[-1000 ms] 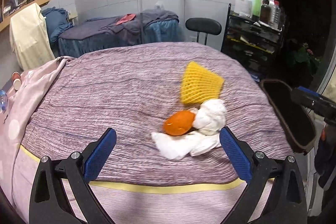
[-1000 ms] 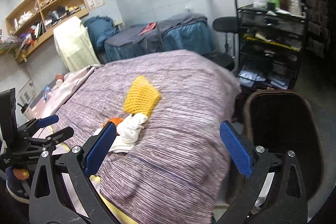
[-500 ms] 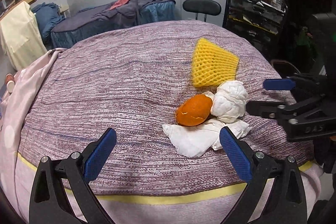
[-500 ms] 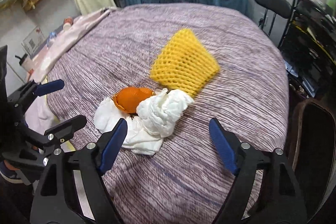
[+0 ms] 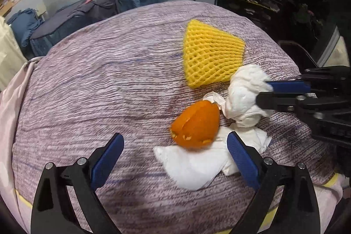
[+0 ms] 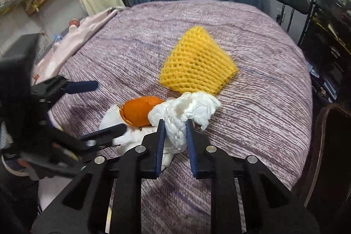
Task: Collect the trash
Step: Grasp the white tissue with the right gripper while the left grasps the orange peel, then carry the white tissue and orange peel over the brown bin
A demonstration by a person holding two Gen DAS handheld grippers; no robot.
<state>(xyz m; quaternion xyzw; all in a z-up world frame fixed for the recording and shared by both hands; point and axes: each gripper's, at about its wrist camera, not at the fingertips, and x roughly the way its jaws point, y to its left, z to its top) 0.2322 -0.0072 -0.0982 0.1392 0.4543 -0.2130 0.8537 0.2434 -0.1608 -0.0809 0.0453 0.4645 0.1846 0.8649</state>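
Right tongs (image 6: 174,124) are clamped on the crumpled white tissue wad (image 6: 186,110), the 2 blue pads having just been closing until they pinch its lower folds; in the left wrist view the same tongs (image 5: 266,92) come in from the right edge of the bed and bite the wad (image 5: 245,98) from the side. That grip low on the bulk looks chosen so the soft paper bunches rather than tears. Left tongs (image 5: 174,152) stand wide apart, only slightly narrowed, above the hollow orange peel half (image 5: 196,124), which lies between the pads without being touched, probably lined up for a second pickup.

Peel and wad touch each other and rest on flat white tissue sheets (image 5: 193,166) near the front edge of the bed, toward its right corner. Just behind them lies a yellow foam fruit net (image 5: 210,58), wedge-shaped and flattened, its near edge just beside the wad. All of it sits on a purple striped bedcover (image 5: 98,84). A dark brown bin (image 6: 333,146) stands beside the bed's right edge, presumably where the trash goes.
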